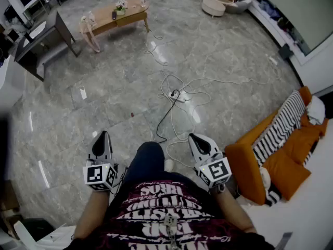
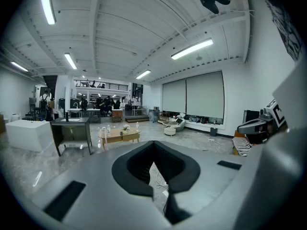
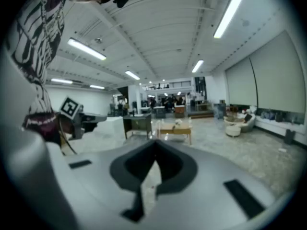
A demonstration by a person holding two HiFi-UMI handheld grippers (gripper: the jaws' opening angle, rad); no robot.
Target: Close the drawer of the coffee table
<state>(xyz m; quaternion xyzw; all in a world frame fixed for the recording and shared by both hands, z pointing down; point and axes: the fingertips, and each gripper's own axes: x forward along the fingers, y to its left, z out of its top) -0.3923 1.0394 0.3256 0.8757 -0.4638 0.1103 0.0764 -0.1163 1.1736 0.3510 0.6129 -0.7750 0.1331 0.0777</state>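
Note:
The wooden coffee table [image 1: 114, 15] stands far across the room with small items on top; from here I cannot make out its drawer. It shows small and distant straight ahead in the left gripper view [image 2: 120, 135] and in the right gripper view [image 3: 175, 130]. My left gripper [image 1: 102, 135] and right gripper [image 1: 192, 137] are held close in front of the person's body, a few metres from the table, both shut and empty. Their jaws meet at the tip in each gripper's own view, left gripper [image 2: 154, 145] and right gripper [image 3: 154, 144].
Loose white and black cables [image 1: 177, 94] lie on the marble floor between me and the table. A dark desk [image 1: 44, 38] stands left of the table. An orange sofa [image 1: 281, 152] with a striped cushion is at my right. Round low seats [image 1: 214, 7] sit far right.

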